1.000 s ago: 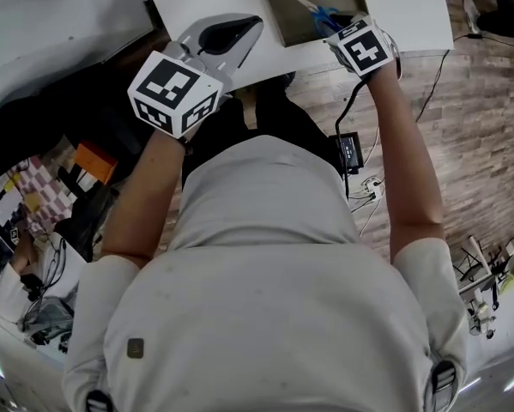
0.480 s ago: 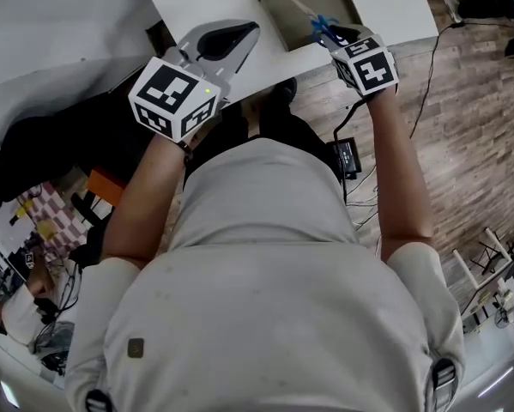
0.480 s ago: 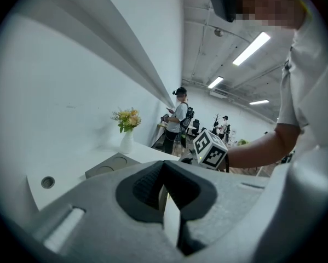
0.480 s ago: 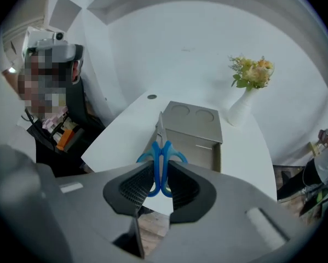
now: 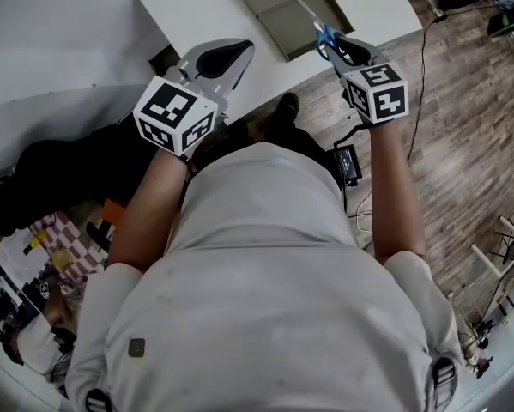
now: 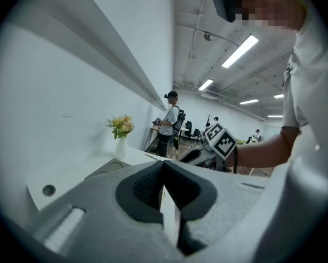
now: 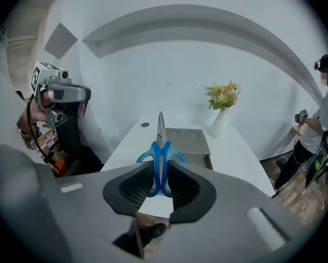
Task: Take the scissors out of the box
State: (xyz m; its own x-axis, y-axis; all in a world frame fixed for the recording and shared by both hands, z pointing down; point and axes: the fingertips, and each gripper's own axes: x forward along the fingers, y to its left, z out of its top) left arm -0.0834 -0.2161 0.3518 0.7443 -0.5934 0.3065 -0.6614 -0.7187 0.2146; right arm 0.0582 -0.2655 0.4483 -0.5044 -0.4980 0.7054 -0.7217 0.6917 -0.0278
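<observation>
A pair of blue-handled scissors (image 7: pixel 161 156) is held in the air, clamped between the jaws of the right gripper (image 7: pixel 161 174). The jaws press on the two handle loops from either side. The closed blades point forward, away from the person and toward the box.

The box (image 7: pixel 189 139) is a flat grey-brown carton with two round marks on its top and an open tray at its near end. It lies on a white table (image 7: pixel 237 155). In the right gripper view the scissors are raised in front of the box and apart from it. In the head view the blade tip overlaps the tray's near corner, while the handles sit over the table's front edge. Judged from this, the scissors are already lifted clear of the box, so the main step looks done. What seems left is to carry them aside and set them down, though the task names no place for that.

The left gripper (image 5: pixel 238 54) hangs to the left, near the table's front edge and well apart from the box. Its jaws are drawn together with only a thin sliver between them, and nothing is in them.

Farther back on the table stands a white vase of flowers (image 7: pixel 221 114). Another person (image 6: pixel 169 119) stands in the room beyond.
</observation>
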